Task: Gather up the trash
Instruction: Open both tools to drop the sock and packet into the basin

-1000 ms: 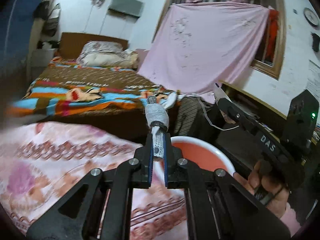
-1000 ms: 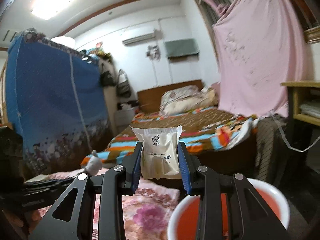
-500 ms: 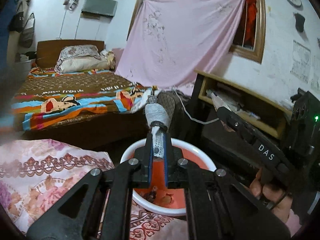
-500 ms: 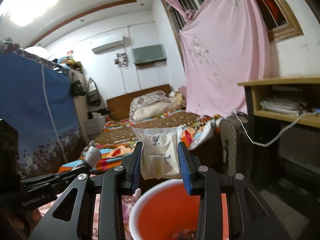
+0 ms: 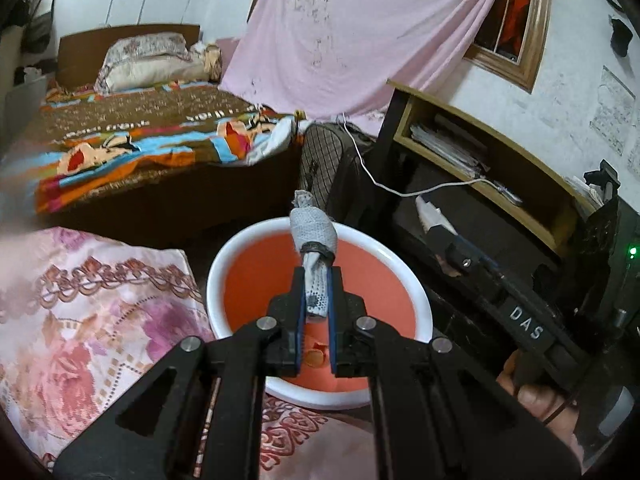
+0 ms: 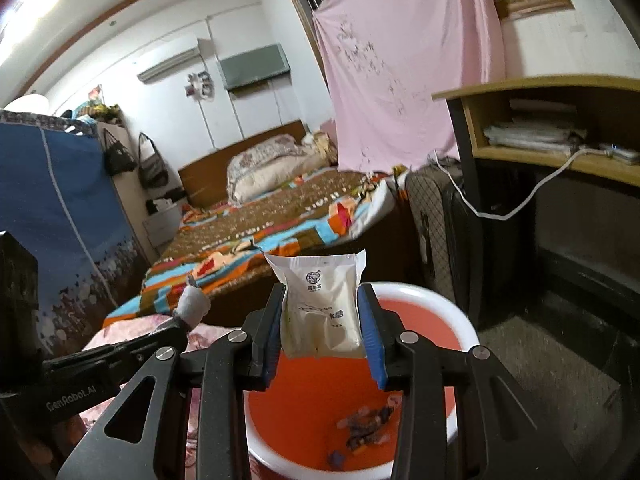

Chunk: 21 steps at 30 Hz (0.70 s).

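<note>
My left gripper (image 5: 315,296) is shut on a grey-white rolled cloth wad (image 5: 313,240) tied with a dark band, held above a white basin with an orange inside (image 5: 256,276). My right gripper (image 6: 322,316) is shut on a white snack packet (image 6: 322,304) and holds it over the same basin (image 6: 460,316). Small wrappers (image 6: 364,424) lie on the basin's floor. The right gripper shows at the right of the left wrist view (image 5: 430,216). The left gripper with the wad (image 6: 192,306) shows at the left of the right wrist view.
A pink floral cloth (image 5: 88,312) covers the surface left of the basin. A bed with a colourful blanket (image 5: 152,140) lies behind. A wooden desk with papers (image 5: 480,152) and a dark suitcase (image 5: 332,172) stand to the right. A white cable (image 6: 520,204) hangs from the desk.
Both grippers have moved right and tilted down, from over the floral cloth to above the basin. Each still holds its item.
</note>
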Each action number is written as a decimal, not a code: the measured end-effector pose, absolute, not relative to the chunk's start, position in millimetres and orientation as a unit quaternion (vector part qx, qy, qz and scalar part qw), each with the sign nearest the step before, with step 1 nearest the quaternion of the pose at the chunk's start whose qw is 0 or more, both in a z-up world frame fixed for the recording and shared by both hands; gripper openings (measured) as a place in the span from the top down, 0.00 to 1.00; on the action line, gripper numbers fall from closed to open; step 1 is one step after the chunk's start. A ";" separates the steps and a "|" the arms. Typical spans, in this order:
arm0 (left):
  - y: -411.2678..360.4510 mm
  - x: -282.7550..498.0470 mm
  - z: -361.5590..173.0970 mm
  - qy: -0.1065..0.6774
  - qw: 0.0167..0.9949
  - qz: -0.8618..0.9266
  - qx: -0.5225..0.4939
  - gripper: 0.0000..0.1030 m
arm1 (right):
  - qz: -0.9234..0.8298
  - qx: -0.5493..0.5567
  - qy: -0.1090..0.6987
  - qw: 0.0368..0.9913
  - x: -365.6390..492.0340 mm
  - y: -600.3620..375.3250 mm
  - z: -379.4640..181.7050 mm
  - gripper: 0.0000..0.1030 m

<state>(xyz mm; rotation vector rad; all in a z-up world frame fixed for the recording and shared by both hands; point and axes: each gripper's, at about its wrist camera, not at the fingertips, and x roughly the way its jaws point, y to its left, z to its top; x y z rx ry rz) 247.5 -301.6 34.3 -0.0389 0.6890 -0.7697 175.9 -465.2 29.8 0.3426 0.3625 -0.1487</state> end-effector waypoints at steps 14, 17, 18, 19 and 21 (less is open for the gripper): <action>-299.6 252.0 27.0 0.356 0.862 -0.359 -0.027 0.90 | -0.074 0.168 0.210 0.960 177.2 -460.8 23.2 0.51; -293.9 252.0 29.3 0.351 0.867 -0.352 -0.032 0.86 | -0.076 0.164 0.213 0.960 178.8 -461.4 24.0 0.49; -291.8 251.9 30.3 0.349 0.869 -0.349 -0.033 0.85 | -0.075 0.164 0.215 0.960 179.5 -461.1 24.4 0.48; -289.2 251.4 31.1 0.346 0.871 -0.347 -0.034 0.83 | -0.075 0.164 0.216 0.960 180.2 -461.1 24.9 0.47; -283.1 250.8 33.1 0.341 0.875 -0.341 -0.037 0.79 | -0.075 0.163 0.216 0.960 180.8 -460.7 26.8 0.45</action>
